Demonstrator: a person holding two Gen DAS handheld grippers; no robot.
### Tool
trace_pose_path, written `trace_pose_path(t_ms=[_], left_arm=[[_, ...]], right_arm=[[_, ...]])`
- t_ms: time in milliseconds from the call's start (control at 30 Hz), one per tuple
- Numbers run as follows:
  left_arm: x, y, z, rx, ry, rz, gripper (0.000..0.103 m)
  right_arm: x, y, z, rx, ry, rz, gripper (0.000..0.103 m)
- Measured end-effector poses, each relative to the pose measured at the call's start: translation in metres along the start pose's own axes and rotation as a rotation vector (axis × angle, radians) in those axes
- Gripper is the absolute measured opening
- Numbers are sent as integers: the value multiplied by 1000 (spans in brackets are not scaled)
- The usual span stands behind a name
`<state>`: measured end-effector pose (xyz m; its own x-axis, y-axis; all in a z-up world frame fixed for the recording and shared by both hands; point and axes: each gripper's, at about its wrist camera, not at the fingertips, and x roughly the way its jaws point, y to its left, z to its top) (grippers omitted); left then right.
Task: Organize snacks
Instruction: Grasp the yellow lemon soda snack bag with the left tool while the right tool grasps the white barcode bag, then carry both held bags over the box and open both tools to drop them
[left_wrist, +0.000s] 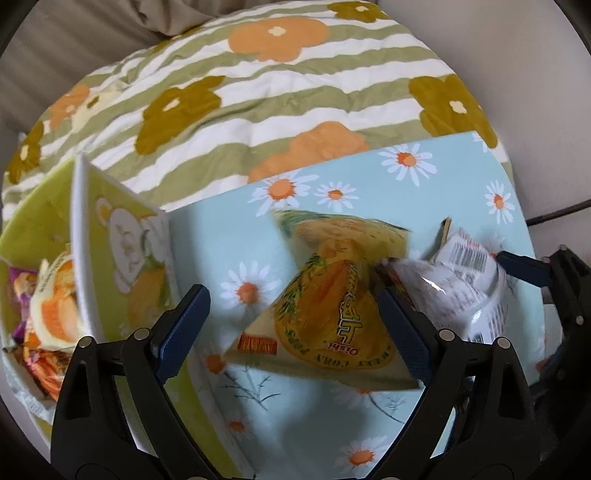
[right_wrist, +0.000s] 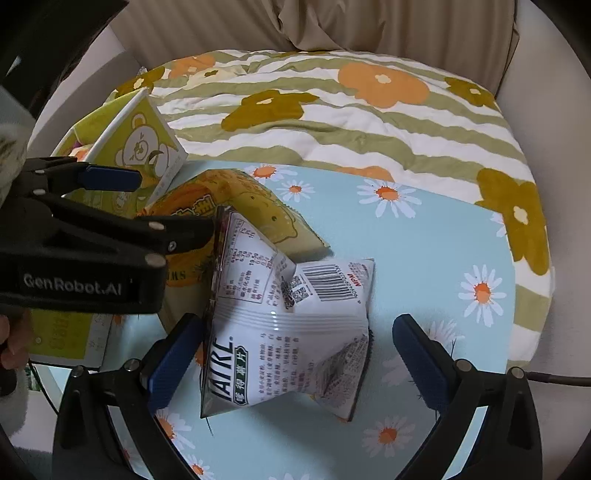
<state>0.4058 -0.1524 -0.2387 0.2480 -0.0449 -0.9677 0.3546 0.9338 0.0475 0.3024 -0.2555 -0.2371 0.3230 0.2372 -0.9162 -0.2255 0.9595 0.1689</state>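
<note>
Both tongs, left (left_wrist: 291, 321) and right (right_wrist: 299, 354), hang apart over yellow bag (left_wrist: 325, 314) and white bag (right_wrist: 288, 332); next, clamp each, carry toward box (left_wrist: 122, 251) at nine o'clock.

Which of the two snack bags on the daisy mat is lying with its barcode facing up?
The white chip bag, between the right gripper's open jaws, shows its barcode. The yellow sweet corn puffs bag beside it shows its printed front.

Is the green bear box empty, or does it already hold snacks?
It holds snacks: in the left wrist view, orange and purple packets lie inside the green bear box.
</note>
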Motion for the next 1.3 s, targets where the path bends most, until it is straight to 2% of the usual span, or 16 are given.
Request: trace_pose_path(t_ms=[167,267,367,600,633,700,733,867,1033,1300], left_arm=[[13,-2,2,-2,27,-19,92],[18,0,2,-24,43,-37,92],[22,2,-1,-53,54,-48,92],[38,2,-9,-110,94,-125,92],[40,2,-10,-123,97,-144,89],[43,1,-12,-140,99,-178,68],[44,1,-14,-147,103,-195,51],[40,-2,-20,-153,77,-201,46],[25,-5,-28,-160,35,-207,46],[-36,-8,-44,-177,-84,-200,46]], right_arm=[[3,-12,-2,26,18,11,85],[3,-20,-3,37,16,29,84],[9,-24,-4,40,34,10,82],[10,-37,-9,93,28,44,71],[9,-37,-10,97,26,46,70],[8,-39,-11,105,23,47,69],[7,-39,-12,110,22,48,68],[3,-42,-16,135,8,45,67],[-9,-45,-19,149,-19,42,67],[-48,-42,-21,132,-83,45,67]])
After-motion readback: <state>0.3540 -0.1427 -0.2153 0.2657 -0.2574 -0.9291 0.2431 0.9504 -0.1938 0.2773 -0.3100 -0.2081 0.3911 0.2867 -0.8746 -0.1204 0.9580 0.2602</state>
